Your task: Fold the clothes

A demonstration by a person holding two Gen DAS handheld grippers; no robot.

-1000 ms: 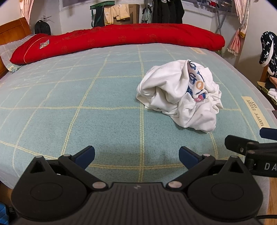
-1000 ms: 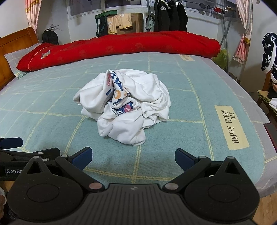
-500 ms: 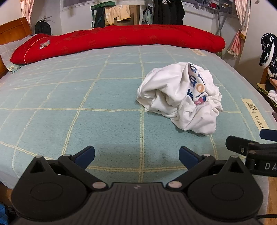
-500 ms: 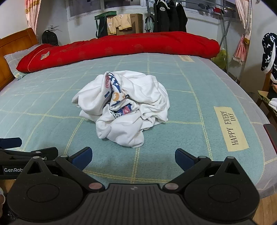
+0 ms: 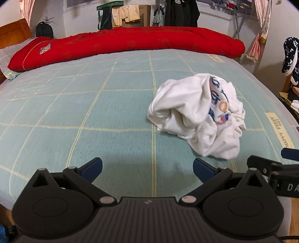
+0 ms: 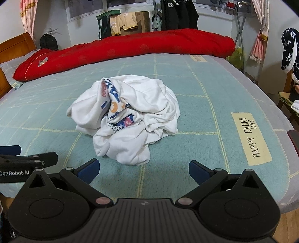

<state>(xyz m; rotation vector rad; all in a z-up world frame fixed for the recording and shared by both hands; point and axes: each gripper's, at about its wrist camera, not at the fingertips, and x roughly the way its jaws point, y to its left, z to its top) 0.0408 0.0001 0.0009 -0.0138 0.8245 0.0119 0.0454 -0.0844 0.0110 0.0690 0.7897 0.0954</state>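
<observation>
White shirt (image 6: 127,119) lies crumpled in a heap on the bed (image 6: 196,104), colored print (blue, orange, red letters) showing in the folds; print too creased to read. From the right gripper (image 6: 143,169) the shirt sits straight ahead, its near edge just past the fingertips, not touched. From the left gripper (image 5: 147,168) the shirt (image 5: 198,115) is ahead and to the right, apart from the fingers.

Both grippers released: blue-padded fingers spread wide, nothing between them, held low over the near edge of the bed. Each shows in the other's view: right one at the right edge of the left view with "DA" readable on its body, left one at the left edge of the right view with "GenRobot.AI" on it.

Bed cover is teal with a pale yellow grid. A cream label (image 6: 251,138) reading "HAPPY EVERY DAY" is ahead-right of the right gripper, near the bed's right side. A second label farther back is unreadable.

Red quilt (image 6: 127,50) is rolled long across the far side of the bed. Wooden headboard (image 6: 16,46) far left. Dark jackets (image 6: 177,15) and yellow clothes hang along the back wall; pink curtains in both far corners; a navy garment with white stars hangs at far right.
</observation>
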